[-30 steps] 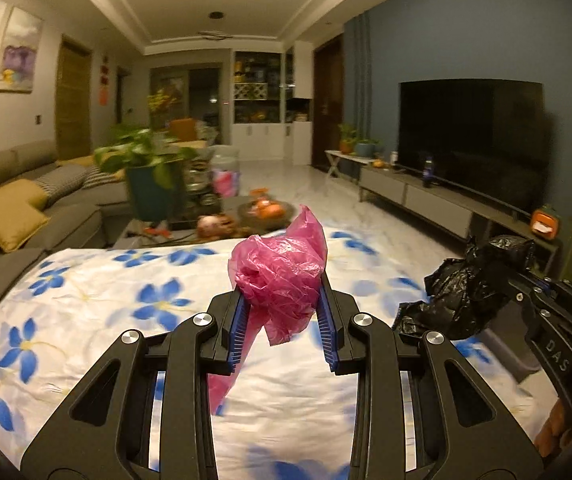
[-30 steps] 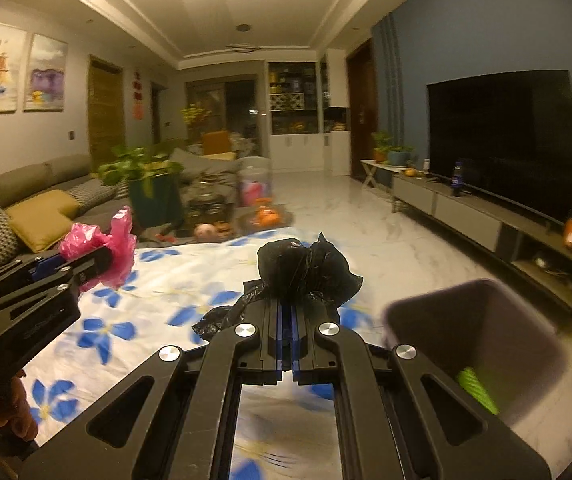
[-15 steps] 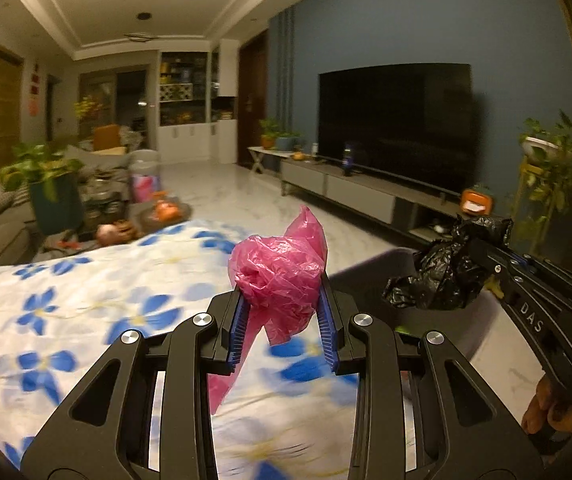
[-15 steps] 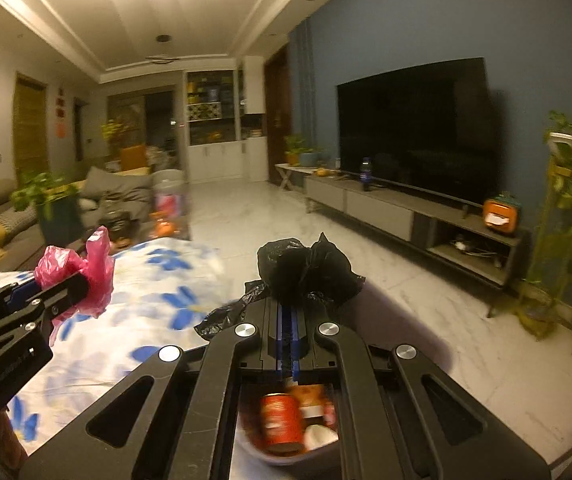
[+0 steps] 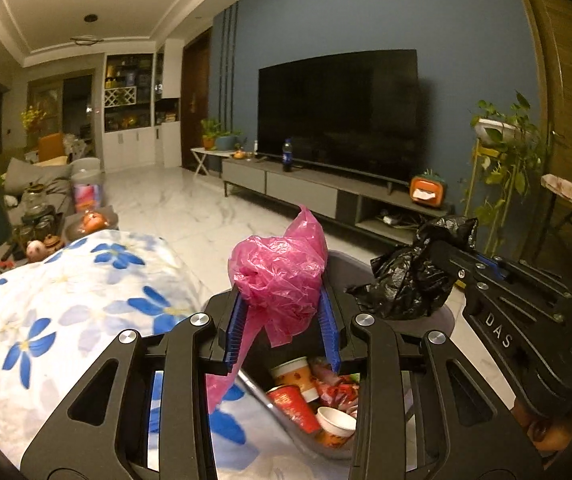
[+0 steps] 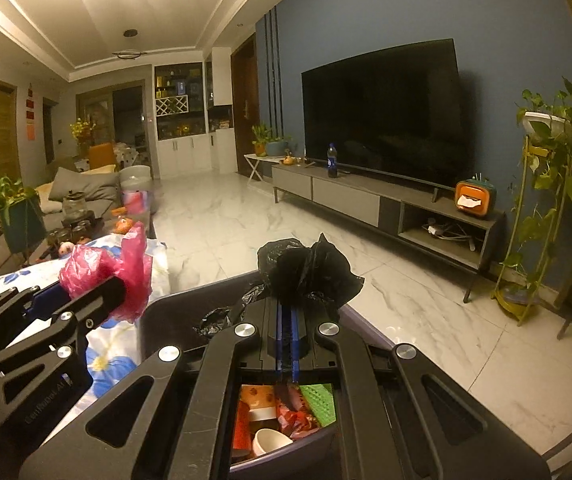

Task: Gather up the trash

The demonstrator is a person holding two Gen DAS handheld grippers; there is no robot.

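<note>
**Two grippers, two crumpled bags, one bin below**

Two bags are in view, one per gripper; the left gripper (image 5: pixel 282 320) has its jaws pinching a crumpled pink plastic bag (image 5: pixel 280 276), a tail of which hangs down between the blue pads; the right gripper (image 6: pixel 286 320) has its jaws pressed nearly together on a crumpled black plastic bag (image 6: pixel 306 272), which bunches above the tips. One grey trash bin (image 6: pixel 190 304) stands beneath both grippers, just beside the flowered cloth (image 5: pixel 66 300) covering the surface; both bags are held over its opening. Inside the bin three paper cups (image 5: pixel 322 424) can be counted from the left wrist view, together with red wrappers and a green item (image 6: pixel 318 402); the rest of the contents is masked by the gripper frames, and the bin's near rim is cut off. A fingertip of the person shows at the lower right edge of the left wrist view; the hand itself is out of sight.
</note>
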